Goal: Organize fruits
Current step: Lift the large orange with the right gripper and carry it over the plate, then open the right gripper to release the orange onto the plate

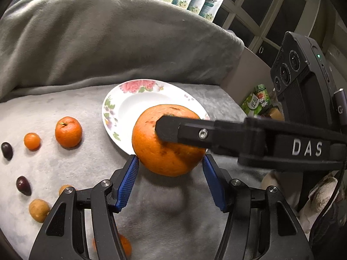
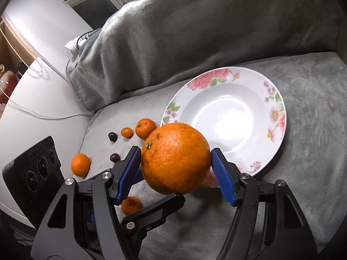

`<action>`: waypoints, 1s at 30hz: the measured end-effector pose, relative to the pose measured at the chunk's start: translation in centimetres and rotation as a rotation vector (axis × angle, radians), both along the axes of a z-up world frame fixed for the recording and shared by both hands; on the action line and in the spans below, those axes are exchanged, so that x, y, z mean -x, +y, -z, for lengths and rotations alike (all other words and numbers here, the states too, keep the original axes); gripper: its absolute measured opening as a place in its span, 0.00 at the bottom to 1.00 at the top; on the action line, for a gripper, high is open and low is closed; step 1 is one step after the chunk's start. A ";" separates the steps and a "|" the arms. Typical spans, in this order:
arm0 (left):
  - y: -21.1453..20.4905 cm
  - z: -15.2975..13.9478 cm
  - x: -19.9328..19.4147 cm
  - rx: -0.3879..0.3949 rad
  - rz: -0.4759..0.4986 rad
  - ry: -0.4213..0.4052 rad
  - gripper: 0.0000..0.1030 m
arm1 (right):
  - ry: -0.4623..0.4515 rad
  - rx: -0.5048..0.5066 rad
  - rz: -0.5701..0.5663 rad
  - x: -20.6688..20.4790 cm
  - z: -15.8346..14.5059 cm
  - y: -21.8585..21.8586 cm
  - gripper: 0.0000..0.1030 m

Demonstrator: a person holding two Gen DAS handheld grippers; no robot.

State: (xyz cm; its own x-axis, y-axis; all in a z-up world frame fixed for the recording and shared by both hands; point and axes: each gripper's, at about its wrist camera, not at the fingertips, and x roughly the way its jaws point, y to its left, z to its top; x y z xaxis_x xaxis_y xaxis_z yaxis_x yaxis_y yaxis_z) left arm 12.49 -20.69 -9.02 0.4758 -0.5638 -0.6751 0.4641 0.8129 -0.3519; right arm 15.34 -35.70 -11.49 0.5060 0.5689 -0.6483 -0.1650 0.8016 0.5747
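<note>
Large orange: a big round orange-skinned citrus fruit [image 2: 175, 158] sits lifted at frame centre in both views, in front of the plate's near rim; its shadow falls on the blanket below.
Right gripper: the black two-finger gripper with blue ribbed pads [image 2: 175, 164] holds the large orange, one pad on each side of it. In the left wrist view its finger [image 1: 173, 130] reaches in from the right edge and presses on the fruit's upper face.
Left gripper: the black gripper with blue pads [image 1: 170, 171] is spread wide around the same orange; small gaps show between pads and peel, though touching cannot be ruled out.
Plate: a white round ceramic plate with pink flower print [image 2: 229, 78] lies on the grey fleece blanket [image 2: 303, 151], centre right, nothing in it.
Other fruit: a medium mandarin [image 1: 68, 131], a smaller orange fruit [image 1: 32, 141], two dark plum-like fruits [image 1: 7, 150] and a tan round fruit [image 1: 39, 210] lie scattered at left.
</note>
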 end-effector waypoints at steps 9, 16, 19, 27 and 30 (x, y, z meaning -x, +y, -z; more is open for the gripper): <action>0.4 -0.5 0.2 -0.003 -0.009 -0.032 0.57 | -0.130 0.049 0.086 0.8 -3.2 -1.9 0.68; 1.4 -0.9 0.9 -0.002 -0.016 -0.046 0.57 | -0.182 0.062 0.149 2.1 -4.2 -3.4 0.77; 2.0 -1.0 1.4 -0.009 -0.023 -0.056 0.57 | -0.193 0.072 0.161 2.5 -4.4 -3.7 0.77; 3.7 -1.3 2.3 -0.018 -0.050 -0.077 0.59 | -0.229 0.117 0.170 3.8 -4.4 -3.2 0.79; 5.0 -1.7 2.8 -0.023 -0.064 -0.098 0.60 | -0.251 0.120 0.166 4.4 -4.4 -2.8 0.87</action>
State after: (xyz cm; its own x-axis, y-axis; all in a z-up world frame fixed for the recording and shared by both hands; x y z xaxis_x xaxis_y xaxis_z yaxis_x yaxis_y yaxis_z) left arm 9.65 -15.65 -7.36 0.5749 -0.5146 -0.6362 0.4419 0.8496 -0.2880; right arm 10.92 -38.53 -7.12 0.7383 0.3919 -0.5490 -0.1508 0.8892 0.4319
